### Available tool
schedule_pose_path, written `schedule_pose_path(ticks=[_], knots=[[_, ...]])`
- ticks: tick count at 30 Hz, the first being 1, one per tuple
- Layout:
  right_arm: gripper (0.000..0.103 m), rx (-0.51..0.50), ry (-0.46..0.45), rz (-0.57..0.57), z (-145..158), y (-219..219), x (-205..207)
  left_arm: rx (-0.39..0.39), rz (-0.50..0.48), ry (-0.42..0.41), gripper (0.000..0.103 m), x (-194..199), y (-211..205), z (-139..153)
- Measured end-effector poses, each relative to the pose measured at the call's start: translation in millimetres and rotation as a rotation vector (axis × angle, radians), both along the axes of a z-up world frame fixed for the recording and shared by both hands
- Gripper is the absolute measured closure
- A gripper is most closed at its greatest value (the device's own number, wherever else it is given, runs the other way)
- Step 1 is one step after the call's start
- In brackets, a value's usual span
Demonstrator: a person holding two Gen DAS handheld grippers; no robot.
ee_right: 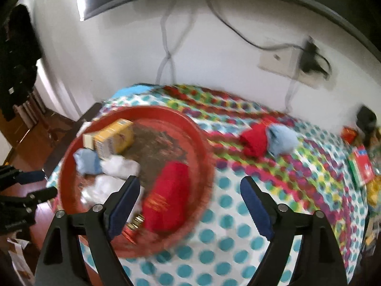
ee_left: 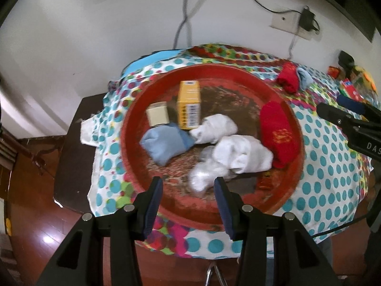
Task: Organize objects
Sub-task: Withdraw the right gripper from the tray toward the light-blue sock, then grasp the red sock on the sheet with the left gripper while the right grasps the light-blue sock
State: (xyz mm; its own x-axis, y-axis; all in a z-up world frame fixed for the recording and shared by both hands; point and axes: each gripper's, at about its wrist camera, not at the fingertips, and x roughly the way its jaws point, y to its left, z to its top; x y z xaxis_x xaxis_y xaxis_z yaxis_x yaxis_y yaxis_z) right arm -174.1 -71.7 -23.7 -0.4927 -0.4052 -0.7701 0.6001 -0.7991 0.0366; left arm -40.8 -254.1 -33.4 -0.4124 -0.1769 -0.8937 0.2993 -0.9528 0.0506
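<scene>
The right gripper (ee_right: 190, 205) stands with its fingers spread wide and empty above the near right rim of the red tray (ee_right: 204, 157). The remaining loose items, a red sock bundle (ee_right: 253, 140) touching a pale blue bundle (ee_right: 283, 139), lie on the dotted cloth (ee_right: 238, 226) of the counter, upper right of the fingers and well apart from them. The red bundle's long axis runs upper right to lower left. The right hand is judged nearer. Nothing stands in the way.

The left gripper (ee_left: 188, 202) hovers over the tray's near edge, fingers half open, gripping nothing. A blurred white bundle (ee_left: 204, 174) lies beyond the fingertips. A yellow box (ee_left: 189, 104) stands further back in the tray.
</scene>
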Motion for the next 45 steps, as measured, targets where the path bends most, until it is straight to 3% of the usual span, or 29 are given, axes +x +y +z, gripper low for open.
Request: schedule_pose_path(ticks=[9,15,18,20,34,40,43,45], knots=[[0.018,0.079,0.022,-0.173,-14,86,-35,0.021,-0.154,-0.025,0.057,-38,58,-8],[0.018,0.1,0.053,-0.192,-22,109,-55,0.007,-0.211,-0.067,0.057,-60,88,-20],[0.018,0.093,0.055,-0.199,-27,110,-67,-0.004,-0.234,-0.077,0.057,-69,97,-22],[0.012,0.09,0.056,-0.207,-32,109,-78,-0.009,-0.245,-0.083,0.057,-76,102,-23],[0.012,0.018,0.032,-0.19,-76,59,-180,0.032,-0.323,-0.085,0.057,-138,127,-27],[0.012,-0.039,0.007,-0.225,-93,49,-211,-0.001,-0.338,-0.103,0.057,-167,133,-35],[0.015,-0.067,-0.002,-0.201,-101,46,-218,0.022,-0.338,-0.108,0.057,-181,135,-40],[0.027,-0.097,-0.026,-0.173,-107,44,-221,0.038,-0.338,-0.111,0.057,-193,138,-44]])
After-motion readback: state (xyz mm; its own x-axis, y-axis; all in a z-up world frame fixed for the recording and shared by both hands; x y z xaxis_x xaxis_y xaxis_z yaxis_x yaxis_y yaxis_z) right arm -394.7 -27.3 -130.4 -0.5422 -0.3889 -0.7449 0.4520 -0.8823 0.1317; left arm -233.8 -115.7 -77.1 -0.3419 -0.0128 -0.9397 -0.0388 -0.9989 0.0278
